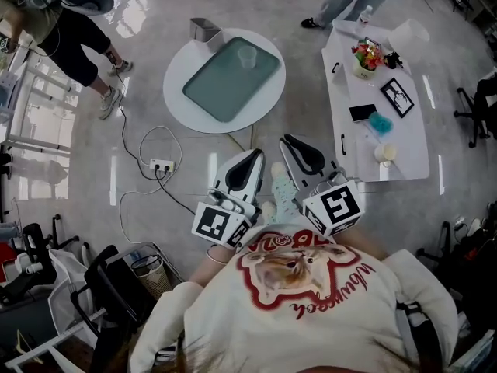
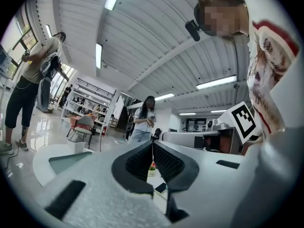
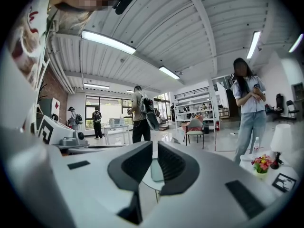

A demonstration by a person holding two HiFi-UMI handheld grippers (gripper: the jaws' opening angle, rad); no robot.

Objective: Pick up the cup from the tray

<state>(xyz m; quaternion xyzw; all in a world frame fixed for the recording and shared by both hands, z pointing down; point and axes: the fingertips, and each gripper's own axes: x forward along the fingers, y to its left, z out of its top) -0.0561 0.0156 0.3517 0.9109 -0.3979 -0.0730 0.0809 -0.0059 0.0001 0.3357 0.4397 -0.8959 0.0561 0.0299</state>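
- Barely begun, by the look of it: clear plastic cup upright at the far end of the teal rectangular tray, untouched.
- Left gripper and right gripper held well short of the tray, both empty, fingers pressed together.
- Left to do: reach to the tray, spread fingers, close on the cup, lift.
- Under the tray, a round white worktop; just beyond the tray, a small grey box; right of the tray, a long white worktop; all around, glossy grey floor, people standing.
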